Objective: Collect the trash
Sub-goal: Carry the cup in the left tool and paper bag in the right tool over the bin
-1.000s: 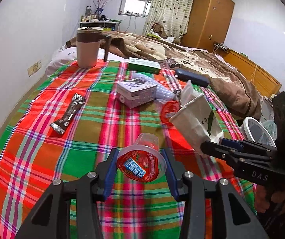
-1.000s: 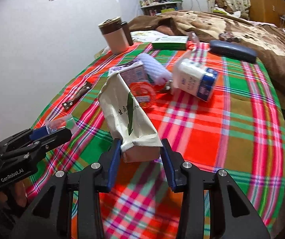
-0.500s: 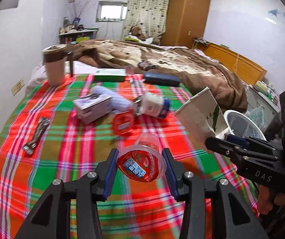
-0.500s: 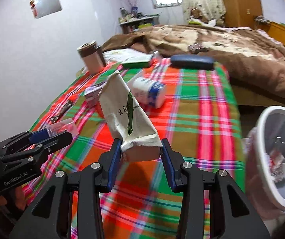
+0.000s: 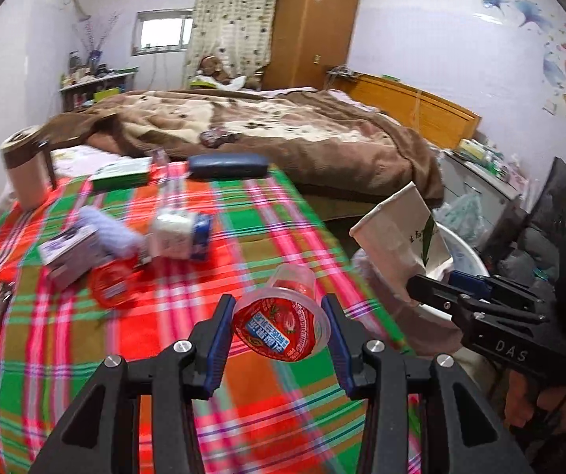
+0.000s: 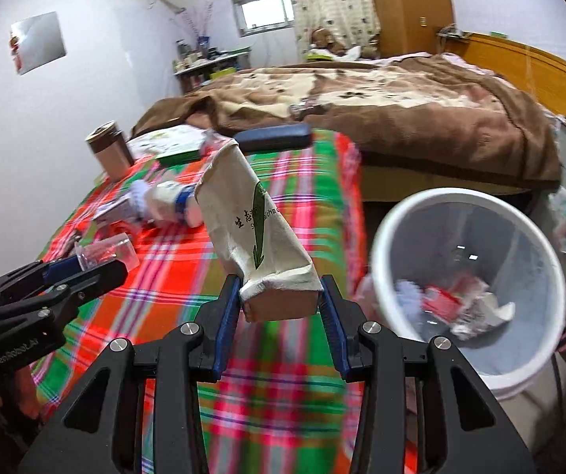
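Right wrist: creased cream paper bag (image 6: 259,237)

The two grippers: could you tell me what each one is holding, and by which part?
Left gripper: clear plastic cup, clamped across its red-lidded rim. Right gripper: paper bag, clamped at its folded bottom end.

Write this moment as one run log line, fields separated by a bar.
left gripper: shut on jelly cup | right gripper: shut on paper bag | trash bin: beside table, right of bag

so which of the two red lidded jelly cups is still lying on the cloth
The red-lidded cup beside the small box lies on the plaid cloth; the other cup is clamped in the left gripper.
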`<state>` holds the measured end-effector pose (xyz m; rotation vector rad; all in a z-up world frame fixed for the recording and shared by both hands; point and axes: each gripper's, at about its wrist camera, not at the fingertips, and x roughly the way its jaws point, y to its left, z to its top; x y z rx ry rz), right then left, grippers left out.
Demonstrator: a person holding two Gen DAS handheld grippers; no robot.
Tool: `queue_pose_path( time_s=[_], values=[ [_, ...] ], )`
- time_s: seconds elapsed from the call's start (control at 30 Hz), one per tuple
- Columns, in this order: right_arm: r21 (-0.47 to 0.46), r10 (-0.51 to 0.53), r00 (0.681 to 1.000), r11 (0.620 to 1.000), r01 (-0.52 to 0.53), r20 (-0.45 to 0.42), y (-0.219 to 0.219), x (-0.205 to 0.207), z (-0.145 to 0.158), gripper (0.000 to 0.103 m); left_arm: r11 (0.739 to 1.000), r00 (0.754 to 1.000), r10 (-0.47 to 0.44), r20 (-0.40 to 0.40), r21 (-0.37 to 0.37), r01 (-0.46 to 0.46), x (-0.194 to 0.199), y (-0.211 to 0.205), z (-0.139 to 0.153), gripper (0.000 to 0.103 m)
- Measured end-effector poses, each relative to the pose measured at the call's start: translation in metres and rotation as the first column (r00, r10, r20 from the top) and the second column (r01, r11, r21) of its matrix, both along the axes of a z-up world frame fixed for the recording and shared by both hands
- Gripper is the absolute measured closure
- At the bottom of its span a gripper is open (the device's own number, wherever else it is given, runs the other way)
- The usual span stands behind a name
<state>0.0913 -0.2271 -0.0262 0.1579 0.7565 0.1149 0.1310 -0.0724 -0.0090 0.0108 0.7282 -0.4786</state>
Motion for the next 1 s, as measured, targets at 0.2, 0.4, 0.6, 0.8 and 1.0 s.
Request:
queue_pose_path(
  time_s=[0.2,0.4,0.6,0.8,1.0],
  values=[
    [0.004,-0.089,0.996,0.996,0.089,-0.004,-0.034,-0.008,-0.001,0.062,0.997,0.997,-0.076,0.001,0.003,0.076,0.006,-0.042,0.002,0.058],
    [-0.011,-0.161,0.987,0.987,0.161,-0.010,-0.058,-0.009,-0.003,0.061,0.989,0.989,-0.146,-0.001,-0.003,0.146,0.009,-0.081,0.000,0.058],
    [-0.059,-0.224,0.974,0.973,0.222,-0.021,-0.080,-0.009,-0.009,0.061,0.978,0.978,-0.207,-0.013,-0.012,0.207,0.019,-0.124,-0.004,0.058],
    [-0.091,-0.289,0.956,0.955,0.284,-0.056,-0.107,-0.003,-0.020,0.061,0.965,0.965,-0.261,-0.018,0.003,0.261,0.025,-0.163,-0.012,0.058],
    [-0.133,-0.334,0.939,0.937,0.322,-0.081,-0.126,-0.003,-0.027,0.061,0.956,0.953,-0.294,-0.069,-0.012,0.293,0.040,-0.196,-0.024,0.058]
  ],
)
